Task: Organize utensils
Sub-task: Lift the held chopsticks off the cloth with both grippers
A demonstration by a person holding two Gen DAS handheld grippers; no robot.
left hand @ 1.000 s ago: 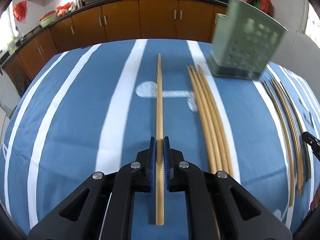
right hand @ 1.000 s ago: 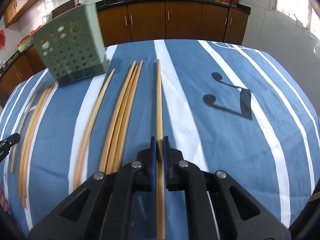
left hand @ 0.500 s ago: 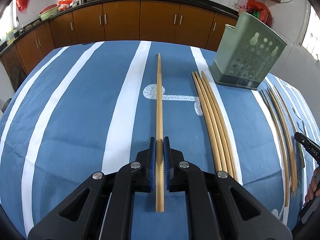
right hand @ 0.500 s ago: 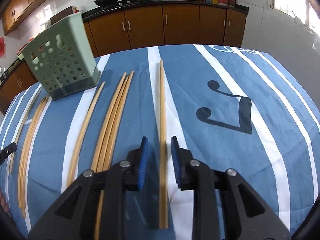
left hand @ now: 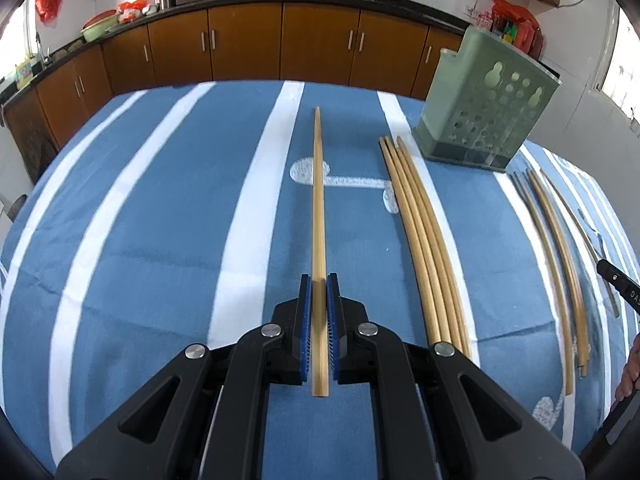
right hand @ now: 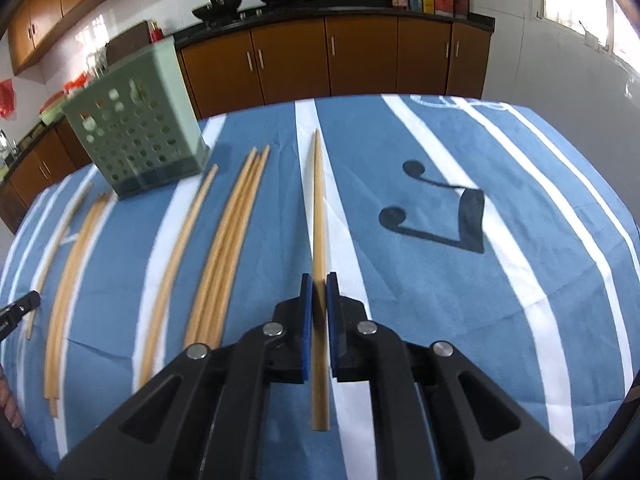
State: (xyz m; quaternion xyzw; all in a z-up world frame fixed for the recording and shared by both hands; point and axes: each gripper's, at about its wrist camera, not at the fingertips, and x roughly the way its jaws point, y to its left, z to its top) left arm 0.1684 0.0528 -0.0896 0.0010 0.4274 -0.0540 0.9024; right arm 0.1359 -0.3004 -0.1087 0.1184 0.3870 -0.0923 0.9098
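My left gripper (left hand: pixel 319 286) is shut on a wooden chopstick (left hand: pixel 318 200) that points forward over the blue striped tablecloth. My right gripper (right hand: pixel 319 286) is shut on another wooden chopstick (right hand: pixel 318 216), held the same way. A green perforated utensil holder (left hand: pixel 484 100) stands upright at the far right of the left wrist view and at the far left of the right wrist view (right hand: pixel 136 128). Several loose chopsticks (left hand: pixel 424 236) lie in a bundle beside my left gripper; more loose chopsticks (right hand: pixel 228 240) lie left of my right gripper.
More chopsticks (left hand: pixel 560 256) lie near the right table edge in the left wrist view. Brown kitchen cabinets (left hand: pixel 280 44) run behind the table. A black music-note print (right hand: pixel 440 208) marks the cloth to the right of my right gripper.
My right gripper opened around its chopstick half a second ago and has shut on it again. The left gripper has kept its chopstick, which now sits further forward in the jaws.
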